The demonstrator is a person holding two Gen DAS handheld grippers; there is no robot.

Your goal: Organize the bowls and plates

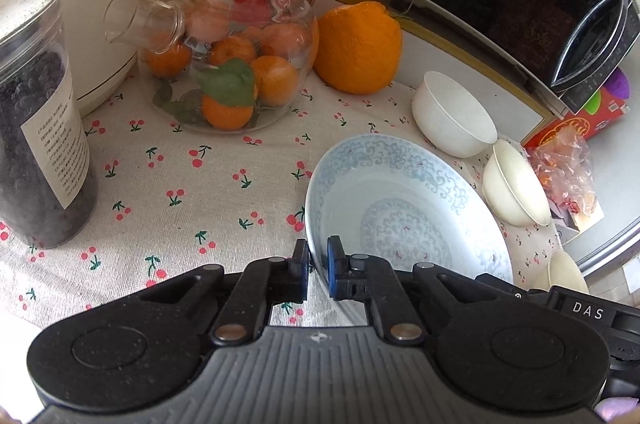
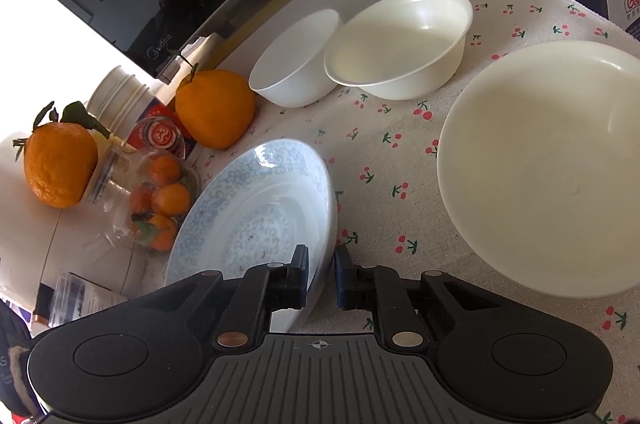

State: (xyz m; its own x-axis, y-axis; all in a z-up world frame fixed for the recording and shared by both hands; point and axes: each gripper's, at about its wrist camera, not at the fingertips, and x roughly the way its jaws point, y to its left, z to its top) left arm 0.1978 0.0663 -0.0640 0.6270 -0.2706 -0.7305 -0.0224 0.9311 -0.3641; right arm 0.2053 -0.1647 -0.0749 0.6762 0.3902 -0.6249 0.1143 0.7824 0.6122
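**Both tongs clamped on the blue plate; nothing stacked yet**

The left gripper (image 1: 318, 264) has its two blue-padded jaws drawn together on the near left rim of the shallow white porcelain plate with the pale blue scroll pattern (image 1: 404, 208), one pad inside the rim and one outside. The right gripper (image 2: 322, 272) pinches the same plate (image 2: 256, 208) on its opposite rim in the same way. The plate appears tilted, its near edge lifted off the cherry-print tablecloth (image 1: 192, 184), though how far it clears the cloth I cannot tell.

Taking that blue plate as the landmark: just beyond its far edge stands a small white bowl (image 2: 296, 64), and touching that bowl on the right is a wider cream bowl (image 2: 400, 44). To the plate's right, apart from it across bare cloth, lies a large cream plastic plate (image 2: 552, 176). Behind the plate's far left edge sits a big orange citrus fruit (image 2: 214, 108), and further left a glass jar of small oranges (image 1: 236, 64).

As a judgement, the task is at an early stage. No dish rests in or on another. The likely step in hand is carrying the blue plate to join the cream one; the two bowls are left to nest.
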